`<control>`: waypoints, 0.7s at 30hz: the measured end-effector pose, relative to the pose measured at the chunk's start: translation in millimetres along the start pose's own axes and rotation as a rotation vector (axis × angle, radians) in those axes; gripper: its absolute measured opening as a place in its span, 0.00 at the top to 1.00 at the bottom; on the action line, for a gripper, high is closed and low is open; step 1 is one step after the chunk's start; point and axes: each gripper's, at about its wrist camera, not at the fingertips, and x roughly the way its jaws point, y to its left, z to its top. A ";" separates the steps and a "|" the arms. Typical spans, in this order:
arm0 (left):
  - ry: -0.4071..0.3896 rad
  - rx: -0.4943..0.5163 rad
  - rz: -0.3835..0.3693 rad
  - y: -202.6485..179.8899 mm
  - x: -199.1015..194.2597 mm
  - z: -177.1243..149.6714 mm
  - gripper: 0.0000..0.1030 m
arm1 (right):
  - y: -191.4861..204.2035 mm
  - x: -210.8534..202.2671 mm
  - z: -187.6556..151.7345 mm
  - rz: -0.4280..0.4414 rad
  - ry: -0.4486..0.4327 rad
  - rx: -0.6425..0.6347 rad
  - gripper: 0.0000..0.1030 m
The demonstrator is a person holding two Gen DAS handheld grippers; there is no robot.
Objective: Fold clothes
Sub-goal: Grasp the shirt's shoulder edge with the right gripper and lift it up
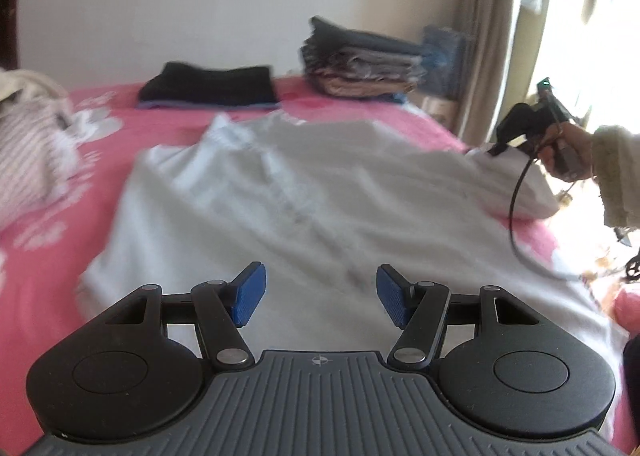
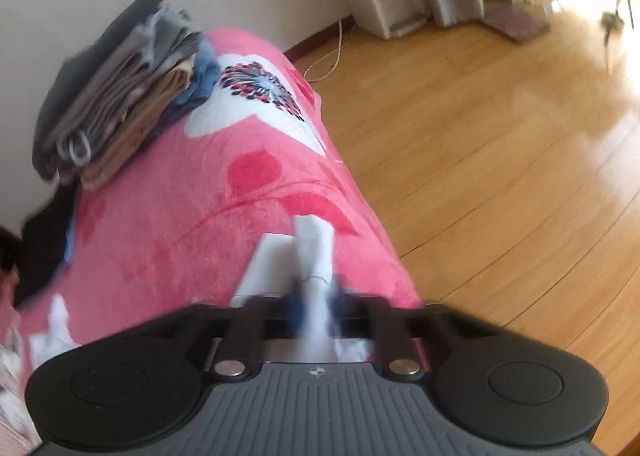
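- The white garment [image 1: 288, 192] is lying spread across the pink floral blanket [image 1: 168, 136], filling the middle of the left wrist view; its surface is showing loose wrinkles.
- The left gripper [image 1: 321, 294] is hanging over the garment's near part with its blue pads [image 1: 250, 294] standing well apart; the claw is released, and nothing is sitting between the pads.
- In that same view, at about 3 o'clock, the right gripper [image 1: 496, 150] is meeting the garment's far right corner, carried by a hand [image 1: 564, 154] in a cream knitted sleeve [image 1: 616, 176]; a black cable [image 1: 516, 208] is trailing down from it over the cloth.
- In the right wrist view, the right gripper [image 2: 320, 304] is clenching a strip of the white garment [image 2: 312, 252]; the fabric is passing between the closed pads and standing out toward 12 o'clock. This view is blurred.
- A tall stack of folded clothes [image 1: 360, 60] is sitting on the blanket at about 1 o'clock from the garment, near the wall.
- A folded black item [image 1: 208, 86] is lying at about 11 o'clock, apart from the stack.
- A heap of striped and pale clothes [image 1: 32, 136] is resting at 9 o'clock, at the frame's edge.
- Wooden flooring [image 2: 500, 136] is showing beside the bed at 3 o'clock in the right wrist view.
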 end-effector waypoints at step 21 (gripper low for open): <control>0.106 0.076 -0.124 -58.8 127.8 17.8 0.43 | 94.9 -232.7 91.4 0.195 -0.744 -0.008 0.98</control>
